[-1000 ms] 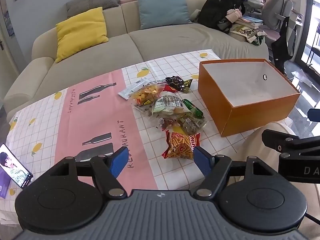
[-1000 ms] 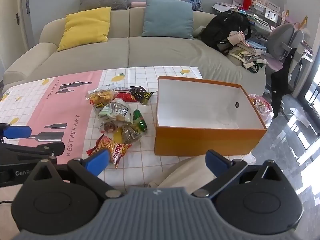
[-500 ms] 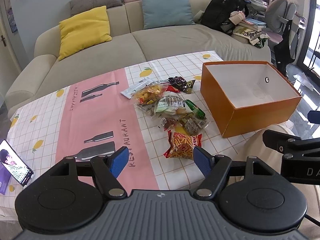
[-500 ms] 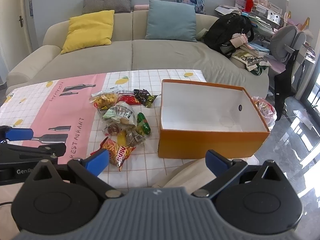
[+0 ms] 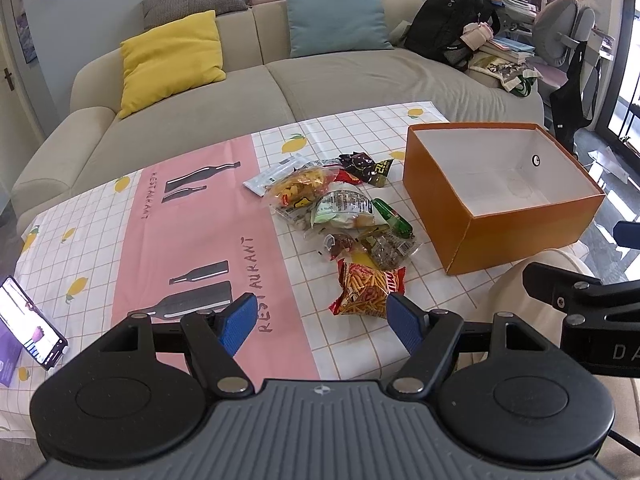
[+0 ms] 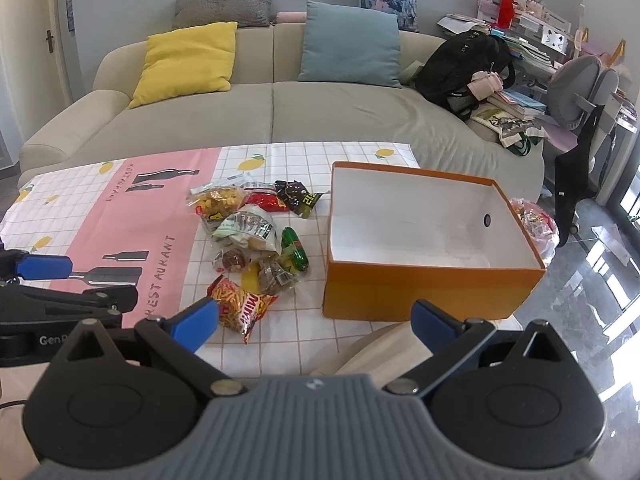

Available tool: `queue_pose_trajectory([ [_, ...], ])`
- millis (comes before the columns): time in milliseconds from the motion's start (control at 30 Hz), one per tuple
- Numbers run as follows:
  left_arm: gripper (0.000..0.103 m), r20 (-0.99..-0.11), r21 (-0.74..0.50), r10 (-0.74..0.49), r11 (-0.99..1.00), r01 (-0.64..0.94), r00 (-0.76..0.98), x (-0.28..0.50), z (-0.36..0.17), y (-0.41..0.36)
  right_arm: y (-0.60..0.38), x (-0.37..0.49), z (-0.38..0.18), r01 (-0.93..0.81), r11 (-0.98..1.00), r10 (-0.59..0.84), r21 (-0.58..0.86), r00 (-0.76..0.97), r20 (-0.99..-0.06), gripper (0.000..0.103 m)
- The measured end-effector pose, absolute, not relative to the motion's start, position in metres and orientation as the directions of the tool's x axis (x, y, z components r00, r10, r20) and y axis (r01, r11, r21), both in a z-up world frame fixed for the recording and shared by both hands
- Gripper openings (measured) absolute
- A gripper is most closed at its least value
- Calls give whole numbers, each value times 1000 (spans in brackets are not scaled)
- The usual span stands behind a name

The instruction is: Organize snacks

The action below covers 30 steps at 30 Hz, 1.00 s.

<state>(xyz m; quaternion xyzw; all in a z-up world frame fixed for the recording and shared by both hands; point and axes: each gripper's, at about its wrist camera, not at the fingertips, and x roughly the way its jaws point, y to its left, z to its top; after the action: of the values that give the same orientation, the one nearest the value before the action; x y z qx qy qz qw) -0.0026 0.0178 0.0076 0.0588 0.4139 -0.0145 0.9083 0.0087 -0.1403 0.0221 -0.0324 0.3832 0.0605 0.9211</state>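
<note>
Snack pile point(image 5: 340, 216) lies ahead of both grippers' wide-apart, empty jaws.

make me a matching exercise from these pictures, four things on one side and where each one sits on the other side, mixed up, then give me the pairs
Things:
1. orange box
2. red stick-snack bag
3. phone
4. yellow cushion

Places:
A. on the sofa
B. nearest snack to the open left gripper
C. table's left edge, screen lit
D. right of the snack pile, nothing inside

Pairs: 1-D, 2-B, 3-C, 4-A
</note>
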Motion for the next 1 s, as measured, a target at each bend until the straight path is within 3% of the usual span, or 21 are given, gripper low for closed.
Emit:
queue_pose_trajectory([
  [1000,86,-752,96,22,992,76,659,-4,6,17,-137,7,24,-158,987,100,-17,704,-703,100],
])
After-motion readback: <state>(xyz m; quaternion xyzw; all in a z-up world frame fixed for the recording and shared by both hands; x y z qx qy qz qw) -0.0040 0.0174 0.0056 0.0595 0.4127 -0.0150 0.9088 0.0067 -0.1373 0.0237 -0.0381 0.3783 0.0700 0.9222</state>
